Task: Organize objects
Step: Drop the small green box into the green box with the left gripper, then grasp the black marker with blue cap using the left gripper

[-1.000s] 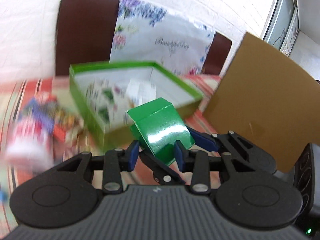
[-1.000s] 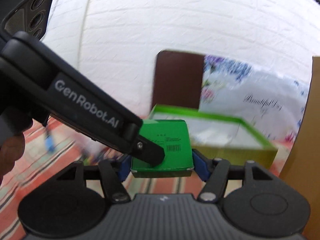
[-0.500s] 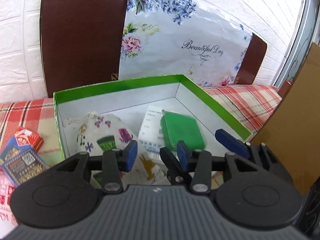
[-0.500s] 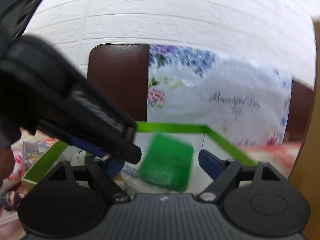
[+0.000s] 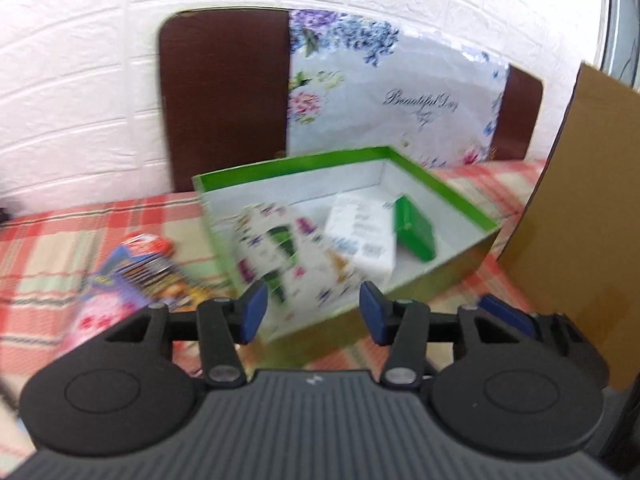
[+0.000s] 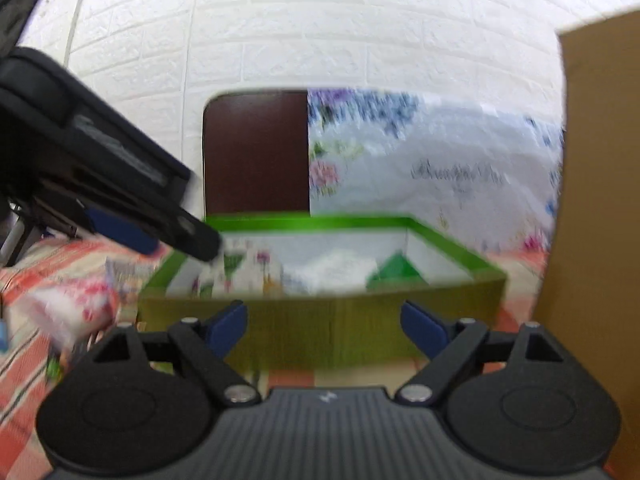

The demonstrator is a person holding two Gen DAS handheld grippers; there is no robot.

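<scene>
Two grippers hang empty before the green tray [image 5: 452,196], fingers spread on both. Going left to right on the plaid tabletop [image 5: 48,248]: a heap of colourful packets [image 5: 132,276] lies loose outside the tray, the nearest a pink-and-white pack [image 6: 68,308] in the right wrist view. Next comes the left gripper [image 5: 310,312], released, its pads framing the tray's near wall. Inside the tray, a printed cloth pouch [image 5: 280,248] sits at the left, a white paper slip [image 5: 360,232] in the middle, and the small green box [image 5: 414,232] leans against the right wall. The right gripper [image 6: 324,326] is likewise open, facing the tray's olive outer side. A brown cardboard sheet [image 5: 580,220] stands at the far right.

Likely the next pick is among the loose packets. The left gripper is nearer; it should swing left, come down over one packet only, and close across its narrow side so neighbours are not dragged.

Motion blur smears the packets' print and edges, so their count is uncertain. The tray's near wall hides part of its floor from the right wrist.
</scene>
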